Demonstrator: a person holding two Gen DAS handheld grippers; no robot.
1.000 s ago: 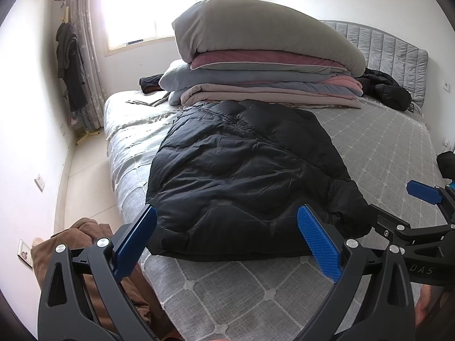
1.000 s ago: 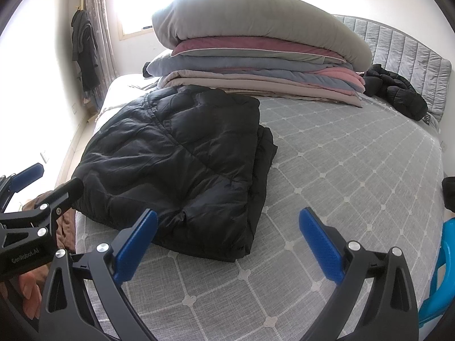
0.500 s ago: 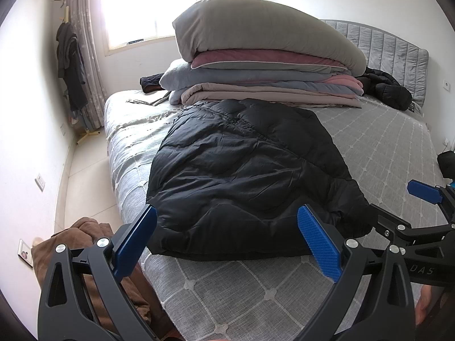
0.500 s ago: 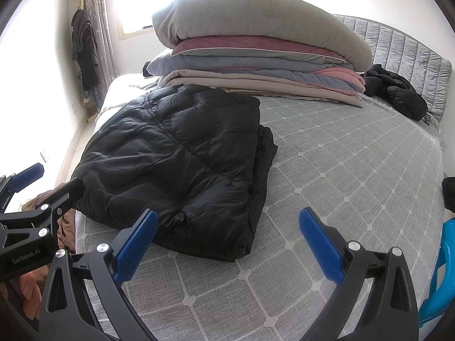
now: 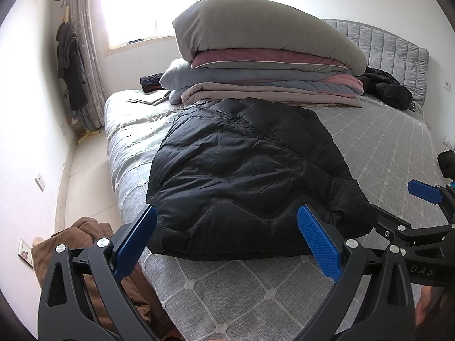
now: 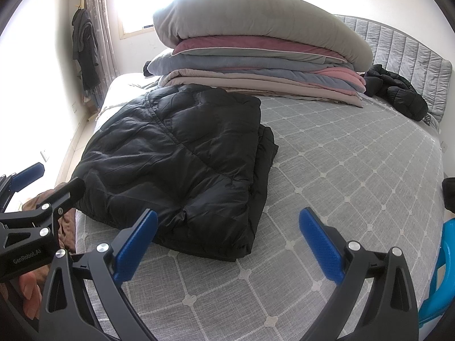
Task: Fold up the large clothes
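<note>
Item: black puffer jacket (image 5: 244,176), already folded into a thick oblong, lying on the grey quilted bed (image 5: 384,142) near its left edge, with its far end close against the stack of folded bedding (image 5: 264,65). Its long axis runs away from you, from the near hem toward that stack. Your left tool (image 5: 227,241) hovers just short of the near hem, blue pads wide apart and holding nothing; the hem lies straight ahead between its fingers (image 5: 318,244). Your right tool (image 6: 227,241) also has its pads spread and empty, and it faces mostly bare bedspread: the jacket's near right corner (image 6: 239,244) sits ahead and to its left, just beyond the left pad. The left tool is therefore the nearer one to the garment's midline, while the right is nearer the layered side edge, where the folds show. Judgement: any further fold likely means lifting the near hem and carrying it along the long axis toward the stack, both tools gripping the near corners. Also noted: a second dark jacket (image 6: 398,93) by the headboard, well apart; brown cloth (image 5: 85,241) on the floor beside the bed.
</note>
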